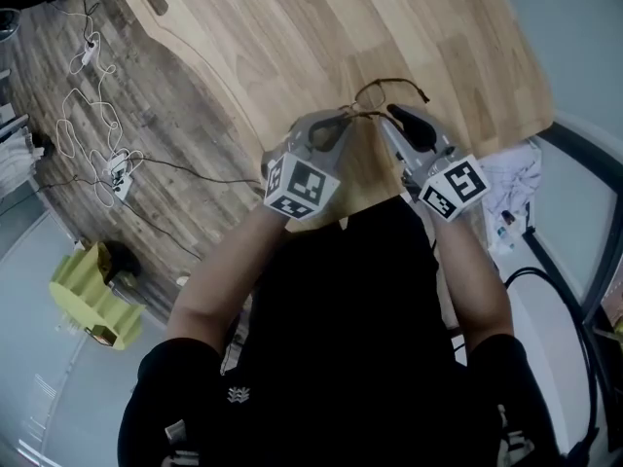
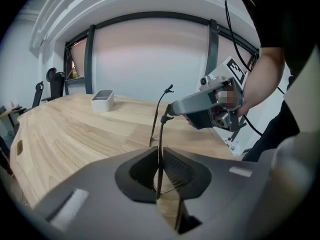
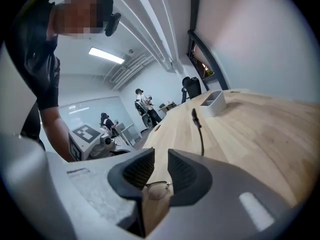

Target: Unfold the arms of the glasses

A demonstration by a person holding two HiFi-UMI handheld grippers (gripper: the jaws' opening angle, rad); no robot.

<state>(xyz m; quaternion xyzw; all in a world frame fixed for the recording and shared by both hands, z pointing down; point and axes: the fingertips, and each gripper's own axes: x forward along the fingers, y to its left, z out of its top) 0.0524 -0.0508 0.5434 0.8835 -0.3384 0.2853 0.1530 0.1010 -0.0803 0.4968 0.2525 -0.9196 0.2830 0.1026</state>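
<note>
Wooden bench (image 1: 292, 27) fills the head view's upper half. Left gripper (image 2: 160, 153) has its jaws closed on the thin frame of the glasses (image 2: 161, 134). Right gripper (image 3: 160, 159) jaws, narrowly apart, pinch a lens rim. Glasses hang at 12 o'clock, above the bench's near edge.

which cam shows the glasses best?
Head view: it shows most of the glasses, frame and arms together. Left gripper view gives only thin wire edge-on; right gripper view, one lens rim and an arm tip.
</note>
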